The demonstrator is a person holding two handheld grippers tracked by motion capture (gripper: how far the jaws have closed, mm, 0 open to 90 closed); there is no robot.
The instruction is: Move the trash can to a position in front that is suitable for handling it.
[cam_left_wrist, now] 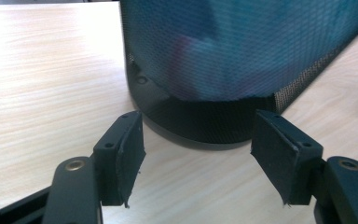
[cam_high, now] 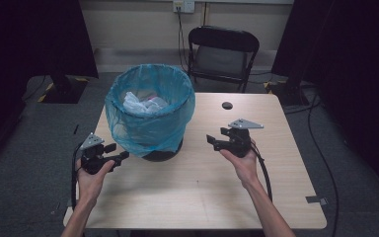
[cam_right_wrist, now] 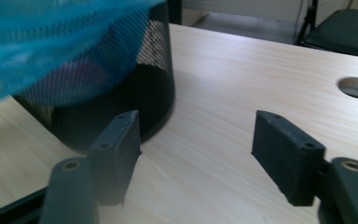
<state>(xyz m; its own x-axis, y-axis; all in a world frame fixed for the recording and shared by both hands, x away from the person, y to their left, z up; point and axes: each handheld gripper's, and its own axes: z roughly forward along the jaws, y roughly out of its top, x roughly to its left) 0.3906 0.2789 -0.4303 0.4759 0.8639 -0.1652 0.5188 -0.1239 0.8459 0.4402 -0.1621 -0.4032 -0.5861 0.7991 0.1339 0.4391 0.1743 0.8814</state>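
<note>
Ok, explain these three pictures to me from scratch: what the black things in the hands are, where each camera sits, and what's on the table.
A person sits at a wooden table and holds a hand-operated grasping tool in each hand. The large picture is taken from above, looking forward and down: the left tool is at its left, the right tool at its right. The other two pictures come from small cameras riding on the tools, so each looks out between that tool's own two black jaws: the left tool faces the foot of the bin, the right tool faces bare tabletop with the bin off to one side. On the table stands a black mesh waste bin lined with a blue bag that has crumpled white rubbish inside. Both tools are open and hold nothing.
</note>
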